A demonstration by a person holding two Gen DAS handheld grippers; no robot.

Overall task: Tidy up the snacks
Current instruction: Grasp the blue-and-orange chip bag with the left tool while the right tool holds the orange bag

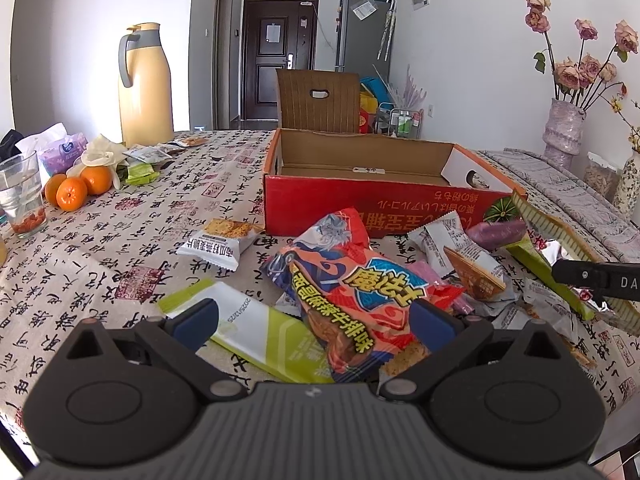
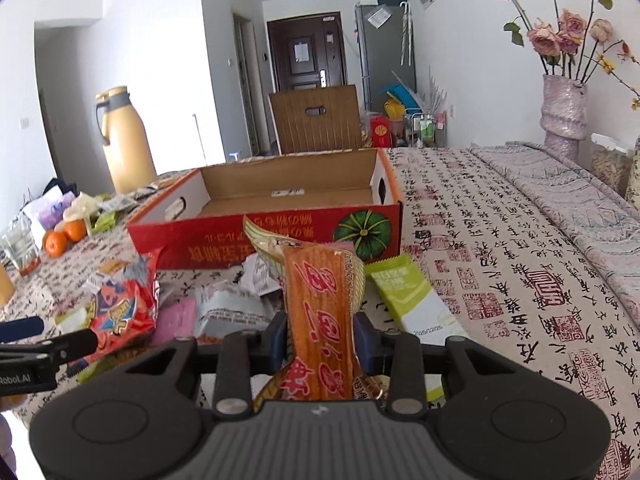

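An open red cardboard box (image 1: 360,204) stands on the patterned tablecloth, empty inside; it also shows in the right wrist view (image 2: 224,240). A heap of snack packets lies in front of it. My left gripper (image 1: 316,320) is open, its jaws either side of an orange-red noodle snack bag (image 1: 352,288) and a green-white packet (image 1: 256,328). My right gripper (image 2: 322,340) is shut on an orange packet with gold edges (image 2: 320,320), held upright in front of the box. That packet also shows in the left wrist view (image 1: 560,236) at the right.
A yellow thermos jug (image 1: 144,84), oranges (image 1: 76,190), a glass (image 1: 20,196) and small packets sit at the far left. A vase of dried roses (image 1: 564,128) stands at the right. Another green packet (image 2: 408,296) lies right of the heap. A chair (image 1: 320,100) stands behind the box.
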